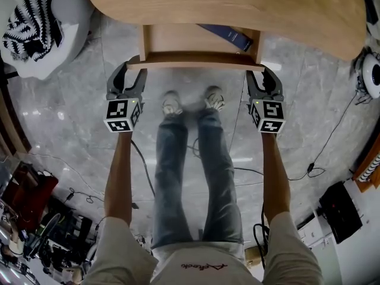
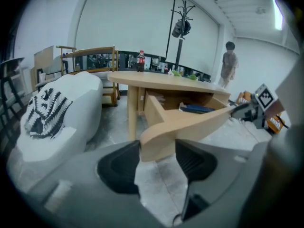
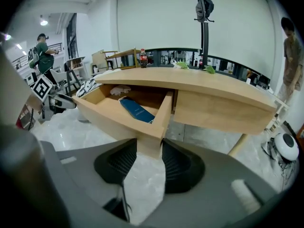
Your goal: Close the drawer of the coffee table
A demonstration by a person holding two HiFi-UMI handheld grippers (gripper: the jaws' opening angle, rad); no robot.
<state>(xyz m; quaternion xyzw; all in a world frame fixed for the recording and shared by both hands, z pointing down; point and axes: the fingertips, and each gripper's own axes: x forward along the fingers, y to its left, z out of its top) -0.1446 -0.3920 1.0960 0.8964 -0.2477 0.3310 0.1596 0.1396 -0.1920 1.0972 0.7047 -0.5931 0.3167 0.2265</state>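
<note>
The coffee table (image 1: 237, 5) lies at 12 o'clock from the person. Its drawer (image 1: 196, 58) stands pulled out from under the top towards the person's feet. A flat blue item (image 1: 228, 36) lies in the drawer, towards 1 o'clock. The left gripper (image 1: 132, 74) sits at 11 o'clock with the drawer's left front corner between widely spread jaws that do not visibly squeeze the wood. The right gripper (image 1: 263, 75), at 1 o'clock, has its jaws clamped on the right front corner. A white seat (image 1: 35, 46) with a black-and-white cloth is at 10 o'clock.
</note>
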